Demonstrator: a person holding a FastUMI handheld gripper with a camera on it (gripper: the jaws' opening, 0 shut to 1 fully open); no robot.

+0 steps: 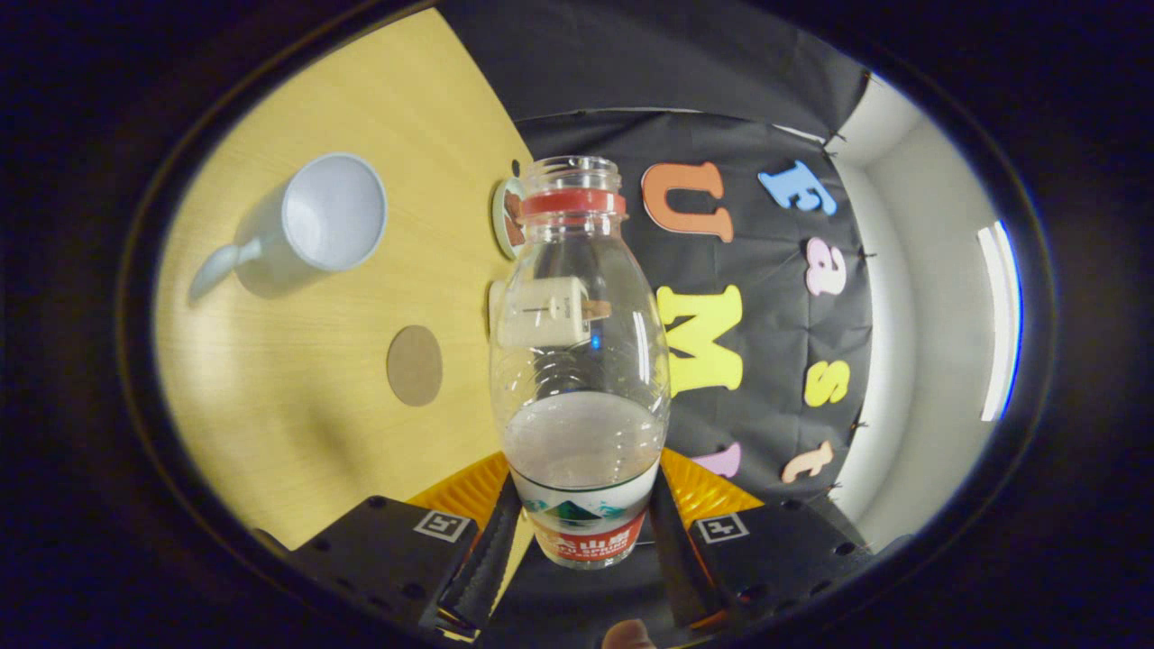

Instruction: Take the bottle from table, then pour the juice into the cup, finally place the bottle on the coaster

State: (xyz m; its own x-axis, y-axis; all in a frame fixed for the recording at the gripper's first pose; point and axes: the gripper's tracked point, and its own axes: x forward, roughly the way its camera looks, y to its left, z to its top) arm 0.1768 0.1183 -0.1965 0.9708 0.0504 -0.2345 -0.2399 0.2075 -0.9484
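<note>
My gripper [581,532] is shut on a clear plastic bottle [580,361], both fingers pressing its labelled lower part. The bottle has no cap, a red ring at its neck, and cloudy liquid in its lower part. It is lifted and the whole view is tilted, so the wooden table [297,424] slopes off to one side. A pale blue cup [311,225] with a handle stands on the table beyond the fingers, its mouth empty as far as I can see. A round brown coaster [415,365] lies flat on the table between the cup and the bottle.
A small white box-like object [545,311] shows through the bottle, and a round item [508,216] stands at the table's far edge behind the bottle's neck. The black cloth wall rises just beyond them.
</note>
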